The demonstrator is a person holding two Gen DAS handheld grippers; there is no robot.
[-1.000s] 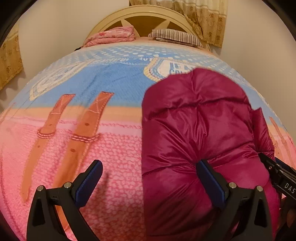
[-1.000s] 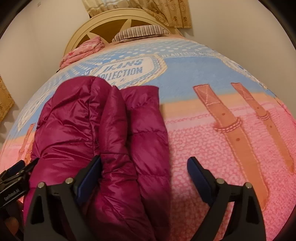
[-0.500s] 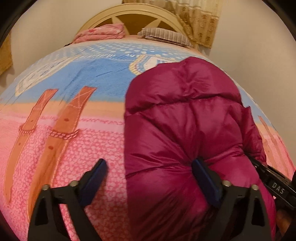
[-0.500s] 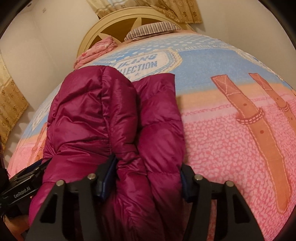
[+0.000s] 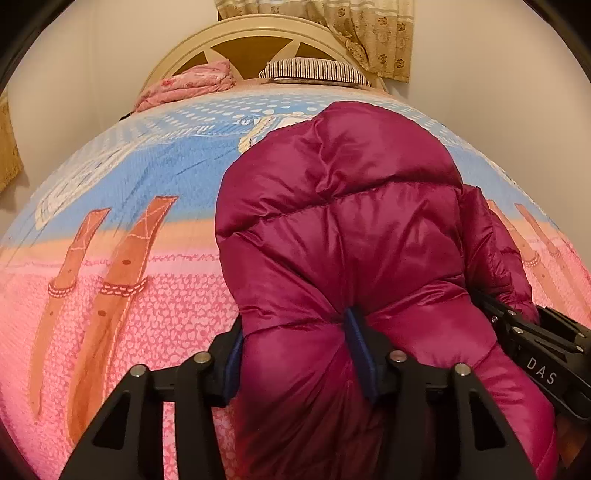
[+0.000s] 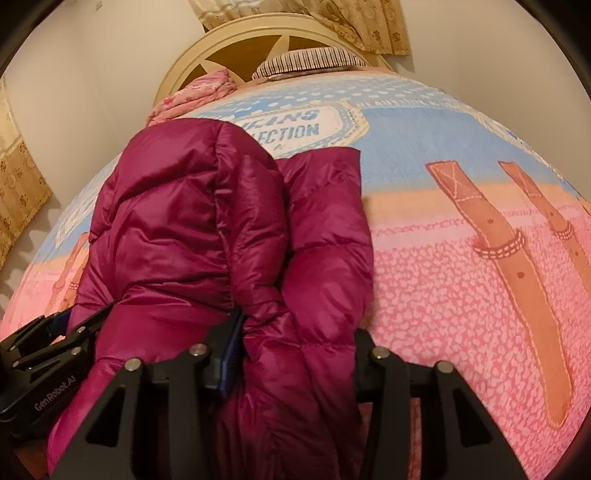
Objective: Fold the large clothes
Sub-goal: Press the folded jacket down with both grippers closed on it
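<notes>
The magenta puffer jacket [image 5: 354, 236] lies folded lengthwise on the bedspread [image 5: 122, 177], its near end at the bed's near edge and its far end reaching toward the headboard [image 5: 255, 40]; the left gripper [image 5: 295, 350] is pinching the jacket's near left side, padding bulging around both blue pads [image 5: 356, 343]; the right gripper [image 6: 295, 354] is clamped on the near right side, where a sleeve [image 6: 328, 229] lies along the jacket's right edge; a striped pillow [image 6: 310, 62] and a folded pink blanket [image 6: 192, 96] sit at the bed's far edge against the headboard; curtains [image 5: 373, 33] hang behind.
</notes>
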